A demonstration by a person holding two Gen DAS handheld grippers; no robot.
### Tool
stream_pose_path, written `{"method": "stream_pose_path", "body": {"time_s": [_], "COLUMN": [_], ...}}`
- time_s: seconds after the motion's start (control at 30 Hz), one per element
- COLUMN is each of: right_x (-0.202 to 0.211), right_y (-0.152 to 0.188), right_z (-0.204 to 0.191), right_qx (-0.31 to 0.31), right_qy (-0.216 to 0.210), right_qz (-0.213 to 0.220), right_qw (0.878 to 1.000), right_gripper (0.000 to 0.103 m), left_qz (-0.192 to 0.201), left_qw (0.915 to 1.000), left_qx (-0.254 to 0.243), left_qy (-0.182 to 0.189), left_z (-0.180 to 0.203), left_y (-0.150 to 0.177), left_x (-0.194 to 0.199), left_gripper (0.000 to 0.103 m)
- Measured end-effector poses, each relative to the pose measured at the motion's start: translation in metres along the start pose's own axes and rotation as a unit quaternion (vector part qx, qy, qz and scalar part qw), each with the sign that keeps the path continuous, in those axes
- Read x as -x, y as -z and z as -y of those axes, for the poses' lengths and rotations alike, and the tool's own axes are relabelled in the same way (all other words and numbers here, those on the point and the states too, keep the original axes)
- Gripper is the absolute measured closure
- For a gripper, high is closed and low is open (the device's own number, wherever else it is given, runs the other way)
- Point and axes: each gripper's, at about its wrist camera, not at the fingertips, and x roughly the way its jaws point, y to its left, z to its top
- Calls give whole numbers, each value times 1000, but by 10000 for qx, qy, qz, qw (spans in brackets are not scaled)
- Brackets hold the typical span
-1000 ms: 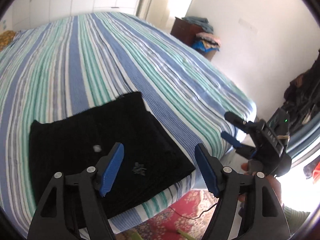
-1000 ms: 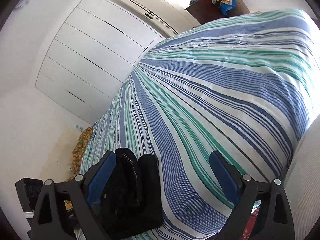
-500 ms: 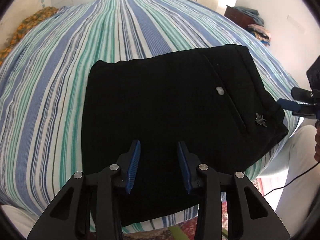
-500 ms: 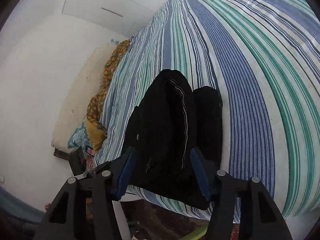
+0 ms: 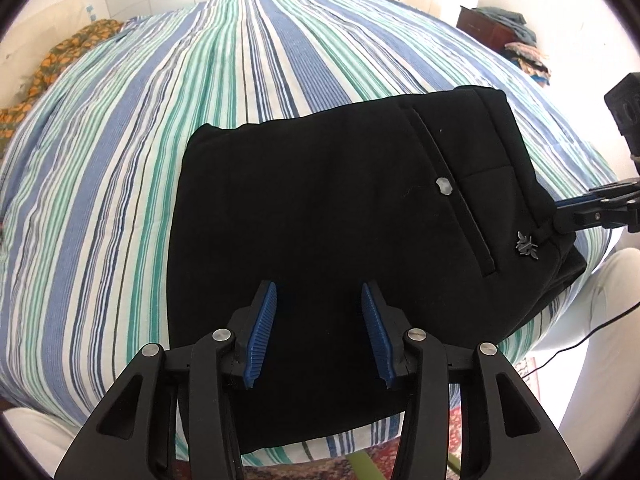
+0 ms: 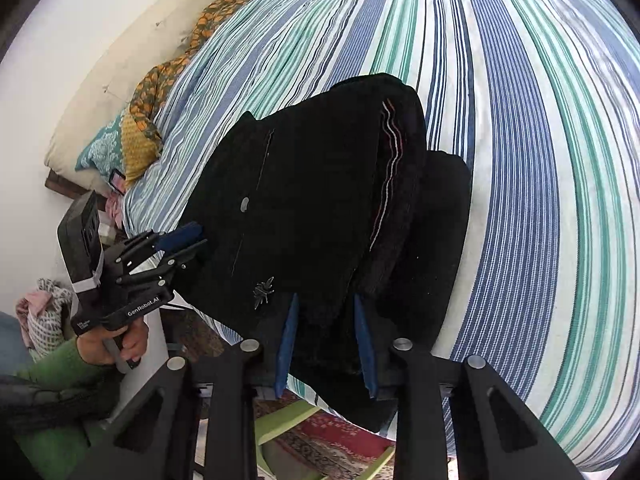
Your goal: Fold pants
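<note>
Folded black pants point(image 5: 320, 220) lie on the striped bed point(image 5: 120, 160) near its front edge, with a back pocket, a grey button and a small metal emblem on top. My left gripper point(image 5: 318, 320) is over the pants' near edge, its jaws partly open with black cloth between them, not clamped. My right gripper point(image 6: 326, 332) is nearly shut around the thick waistband end of the pants point(image 6: 320, 184). The right gripper also shows at the right edge of the left wrist view point(image 5: 576, 212), touching the pants' corner. The left gripper shows in the right wrist view point(image 6: 180, 244) at the pants' side.
An orange patterned cloth and pillow point(image 6: 152, 120) lie at the head of the bed. A dark cabinet with piled clothes point(image 5: 504, 36) stands by the far wall. A red patterned rug point(image 6: 328, 436) and a green chair edge lie below the bed's edge.
Both grippers have come in over the pants and narrowed their jaws. The right gripper has closed around the waistband end; the left has settled at the near edge.
</note>
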Motion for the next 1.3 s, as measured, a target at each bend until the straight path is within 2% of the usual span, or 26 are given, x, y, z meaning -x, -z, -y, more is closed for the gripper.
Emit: {"method": "stream_pose_path", "body": {"time_s": [0.13, 0.33, 0.47, 0.53, 0.67, 0.77, 0.87, 0.9, 0.93, 0.97, 1.0, 1.03, 1.1, 1.2, 1.3], "right_x": [3, -17, -15, 5, 40, 26, 6, 4, 5, 5, 5, 5, 4, 3, 0], "right_y": [1, -3, -13, -14, -3, 19, 36, 38, 38, 37, 37, 37, 37, 38, 41], "right_z": [0, 20, 3, -6, -7, 20, 42, 42, 39, 36, 33, 30, 30, 36, 37], "right_qx": [17, -473, -86, 74, 173, -139, -602, -624, -591, -552, -497, -439, -447, -526, -607], "right_qy": [2, -504, -182, -150, -143, 95, -40, -15, 63, 150, 245, 330, 394, 389, 417], "right_qz": [78, -161, -240, -40, 270, 108, 155, 225, 281, 312, 320, 328, 334, 407, 503], "right_qw": [10000, 9975, 9995, 9999, 9994, 9998, 9981, 9978, 9978, 9979, 9980, 9980, 9977, 9970, 9960], "right_gripper": [82, 72, 89, 90, 90, 90, 90, 90, 90, 90, 90, 90, 89, 89, 89], "left_qz": [-9, 2, -23, 94, 98, -33, -47, -30, 31, 172, 318, 454, 598, 908, 1382], "left_qw": [10000, 9999, 9998, 9993, 9994, 9995, 9994, 9992, 9987, 9982, 9968, 9948, 9894, 9759, 9633], "left_qx": [-5, -25, 212, 311, 112, -38, 40, 162, 325, 532, 730, 908, 1250, 1755, 1786], "left_qy": [-53, -148, 32, 186, 299, 302, 329, 378, 394, 218, 102, -62, -432, -930, -1451], "left_z": [0, 1, -8, -10, 2, 9, 2, -5, -17, -31, -50, -68, -112, -181, -233], "left_y": [-1, 1, -2, -5, -5, 2, 0, -3, -5, -7, -9, -9, -15, -28, -46], "left_x": [-1, -2, 9, 22, 27, 16, 19, 24, 29, 34, 40, 42, 38, 18, -2], "left_gripper": [56, 56, 56, 56, 53, 53, 53, 51, 40, 33, 18, 10, 9, 9, 9]}}
